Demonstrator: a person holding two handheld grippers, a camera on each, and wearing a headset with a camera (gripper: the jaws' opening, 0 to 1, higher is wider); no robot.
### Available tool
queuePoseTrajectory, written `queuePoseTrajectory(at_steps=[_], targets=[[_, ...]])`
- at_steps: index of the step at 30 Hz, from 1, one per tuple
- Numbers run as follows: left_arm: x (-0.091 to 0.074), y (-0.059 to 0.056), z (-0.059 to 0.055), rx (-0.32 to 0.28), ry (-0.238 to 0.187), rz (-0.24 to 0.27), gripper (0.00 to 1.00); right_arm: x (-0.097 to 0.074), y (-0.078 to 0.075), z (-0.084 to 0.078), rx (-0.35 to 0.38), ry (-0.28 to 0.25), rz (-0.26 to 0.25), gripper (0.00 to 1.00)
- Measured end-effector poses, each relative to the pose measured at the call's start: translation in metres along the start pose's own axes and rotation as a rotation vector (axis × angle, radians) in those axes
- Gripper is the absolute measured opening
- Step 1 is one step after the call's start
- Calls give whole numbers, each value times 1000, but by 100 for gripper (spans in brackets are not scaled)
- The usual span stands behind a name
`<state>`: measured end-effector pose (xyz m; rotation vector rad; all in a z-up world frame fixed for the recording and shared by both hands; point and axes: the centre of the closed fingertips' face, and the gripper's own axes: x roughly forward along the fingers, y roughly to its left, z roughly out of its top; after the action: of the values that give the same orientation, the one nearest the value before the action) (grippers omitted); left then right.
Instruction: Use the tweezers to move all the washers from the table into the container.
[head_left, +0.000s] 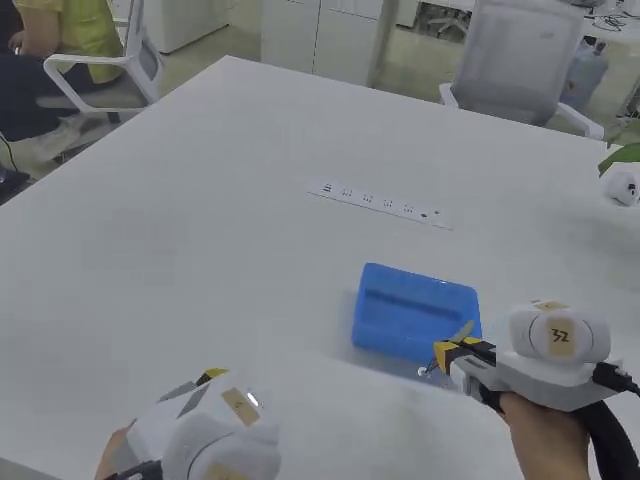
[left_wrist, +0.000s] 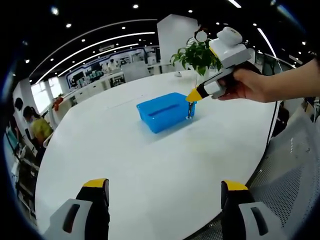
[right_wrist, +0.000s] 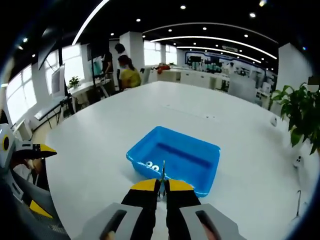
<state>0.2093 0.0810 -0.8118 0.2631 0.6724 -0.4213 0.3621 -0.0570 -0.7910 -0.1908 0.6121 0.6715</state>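
A small yellow sticker (head_left: 560, 338) atop the right claw (head_left: 447, 353) reads, blurrily, something like 32.

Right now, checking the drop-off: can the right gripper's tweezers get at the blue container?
Probably yes. The right gripper, shut on the tweezers, holds their tips by the near wall of the blue container, with nothing in between.

A shallow blue rectangular container (right_wrist: 195, 162) is set flat on the white table (right_wrist: 100, 135), two small pale washers (right_wrist: 149, 164) are seen inside by its near wall, and thin metal tweezers (right_wrist: 163, 173), clamped in the right gripper (right_wrist: 163, 185), are pointed at that wall's rim.
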Motion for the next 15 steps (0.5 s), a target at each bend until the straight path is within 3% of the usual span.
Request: queuePoseTrajectory(at_steps=[8,10,15], targets=[[-3,0,5,12,-14,15,95,-10,-6,13,4,-39,-9,2],[-5,1,10,13,-36,17,93,-12,-7,16,11,-48,-10,2],[-6,-2,9,25,-21,10,96,-15,-12,20,19,-65,-22,2]])
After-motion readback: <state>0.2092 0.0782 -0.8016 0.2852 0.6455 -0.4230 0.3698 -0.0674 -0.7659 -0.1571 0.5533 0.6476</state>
